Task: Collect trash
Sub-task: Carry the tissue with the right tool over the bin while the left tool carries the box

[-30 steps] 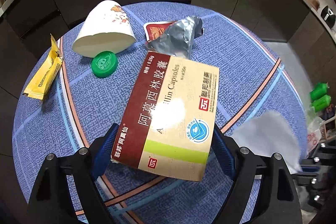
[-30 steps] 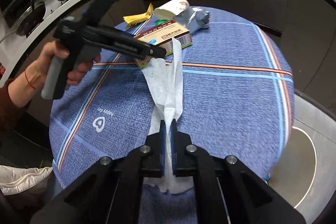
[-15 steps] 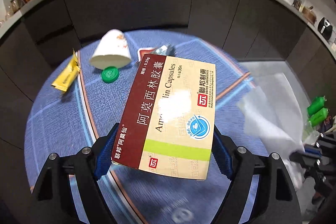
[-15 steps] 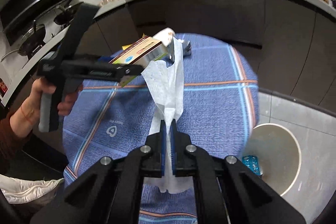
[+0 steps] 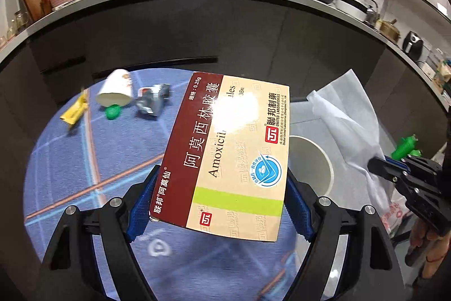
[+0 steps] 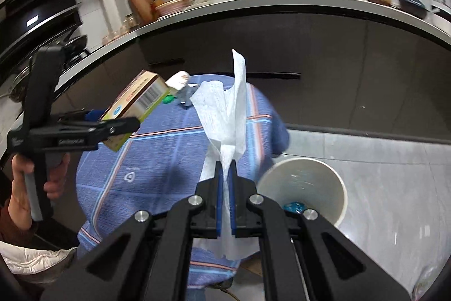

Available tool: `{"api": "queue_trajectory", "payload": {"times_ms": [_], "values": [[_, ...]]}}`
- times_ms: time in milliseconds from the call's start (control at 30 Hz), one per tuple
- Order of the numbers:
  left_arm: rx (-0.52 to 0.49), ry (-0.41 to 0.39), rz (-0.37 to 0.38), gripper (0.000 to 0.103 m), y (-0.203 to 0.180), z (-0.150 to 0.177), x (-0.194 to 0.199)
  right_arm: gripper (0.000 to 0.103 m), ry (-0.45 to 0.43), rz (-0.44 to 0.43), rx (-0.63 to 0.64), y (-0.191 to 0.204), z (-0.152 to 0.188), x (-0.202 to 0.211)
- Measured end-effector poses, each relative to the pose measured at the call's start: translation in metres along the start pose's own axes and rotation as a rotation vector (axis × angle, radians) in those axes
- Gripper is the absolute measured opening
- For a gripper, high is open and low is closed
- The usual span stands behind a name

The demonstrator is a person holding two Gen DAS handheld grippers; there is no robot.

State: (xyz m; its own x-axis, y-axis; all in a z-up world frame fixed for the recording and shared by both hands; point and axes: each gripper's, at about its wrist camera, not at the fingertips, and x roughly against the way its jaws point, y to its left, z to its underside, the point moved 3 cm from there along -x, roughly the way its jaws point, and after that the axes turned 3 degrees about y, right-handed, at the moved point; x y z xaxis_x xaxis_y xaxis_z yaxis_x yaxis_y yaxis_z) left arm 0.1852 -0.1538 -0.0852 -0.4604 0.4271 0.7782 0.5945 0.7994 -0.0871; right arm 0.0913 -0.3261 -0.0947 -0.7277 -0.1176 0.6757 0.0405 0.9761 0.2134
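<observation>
Your medicine box (image 5: 225, 157), centre of the left wrist frame, is light, stiff card that could crush, so your left gripper (image 5: 220, 205) rightly spans its two long edges, jaws wide and pressed on it. The tissue (image 6: 225, 114), centre of the right wrist frame, is limp and tearable; your right gripper (image 6: 224, 196) is pinched shut on its bunched lower end. The white bin (image 6: 332, 182), lower right there, holds something blue (image 6: 294, 206).

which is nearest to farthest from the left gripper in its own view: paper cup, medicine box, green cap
1. medicine box, held between the left gripper's fingers
2. green cap, on the table, upper left
3. paper cup, lying on its side just behind the cap
</observation>
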Motion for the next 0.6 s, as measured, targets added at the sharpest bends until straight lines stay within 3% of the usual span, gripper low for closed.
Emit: {"api": "queue_trajectory", "payload": {"times_ms": [300, 600], "values": [[-0.040, 0.027, 0.091, 0.076, -0.043, -0.003, -0.027, 0.006, 0.002, 0.065, -0.075, -0.040, 0.022, 0.014], [-0.077, 0.076, 0.185, 0.076, -0.078, -0.007, -0.055, 0.006, 0.034, 0.081, -0.182, -0.083, 0.045, -0.003]]}}
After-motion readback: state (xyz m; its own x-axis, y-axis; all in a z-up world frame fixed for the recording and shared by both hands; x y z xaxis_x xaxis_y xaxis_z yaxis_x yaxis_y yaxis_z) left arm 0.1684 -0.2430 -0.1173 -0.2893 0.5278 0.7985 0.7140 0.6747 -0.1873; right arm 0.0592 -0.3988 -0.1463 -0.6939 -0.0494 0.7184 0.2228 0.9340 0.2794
